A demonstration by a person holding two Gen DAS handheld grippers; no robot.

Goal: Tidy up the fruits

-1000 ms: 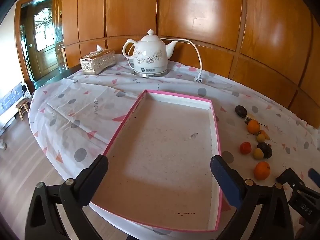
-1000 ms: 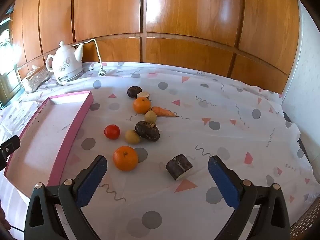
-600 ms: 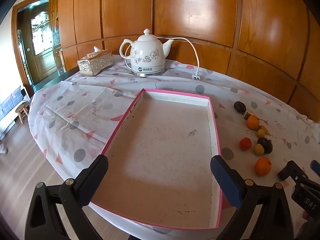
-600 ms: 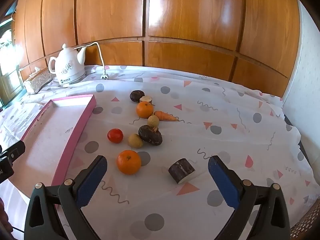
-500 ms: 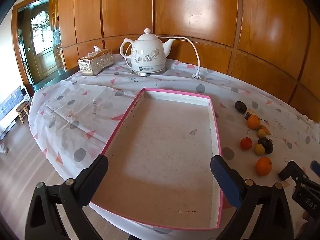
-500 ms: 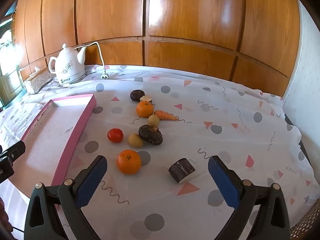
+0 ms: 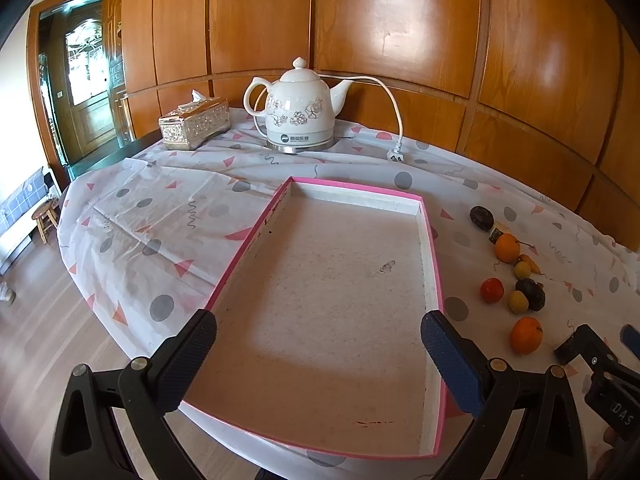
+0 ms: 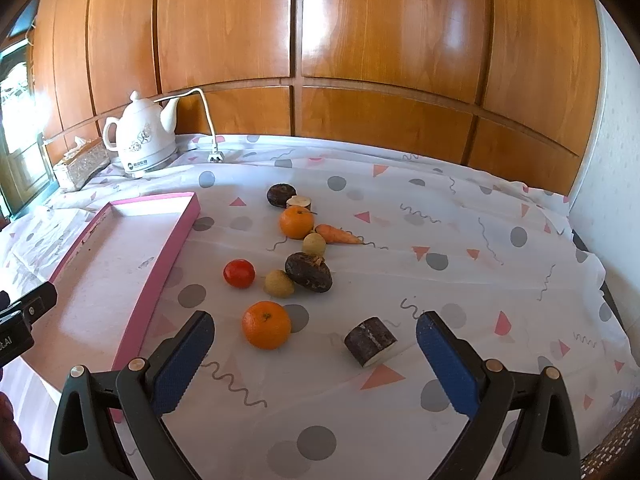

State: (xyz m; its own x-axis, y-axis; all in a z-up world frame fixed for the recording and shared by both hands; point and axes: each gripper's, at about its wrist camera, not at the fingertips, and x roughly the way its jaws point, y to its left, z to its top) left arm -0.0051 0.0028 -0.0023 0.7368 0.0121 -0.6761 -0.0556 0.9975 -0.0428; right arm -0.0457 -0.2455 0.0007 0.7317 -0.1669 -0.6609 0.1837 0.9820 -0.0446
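Here both tools spread apart, empty; kettle (image 7: 298,114), tissue box (image 7: 195,122) behind pink tray (image 7: 434,264); dark fruit, perhaps plum (image 8: 308,271).

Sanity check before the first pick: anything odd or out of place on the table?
Mostly tidy. The kettle cord lies loose, its plug unplugged on the cloth. The pink tray holds no fruit and shows dark specks and a reddish smear. A carrot sits among the fruit. Both grippers, left and right, are open.
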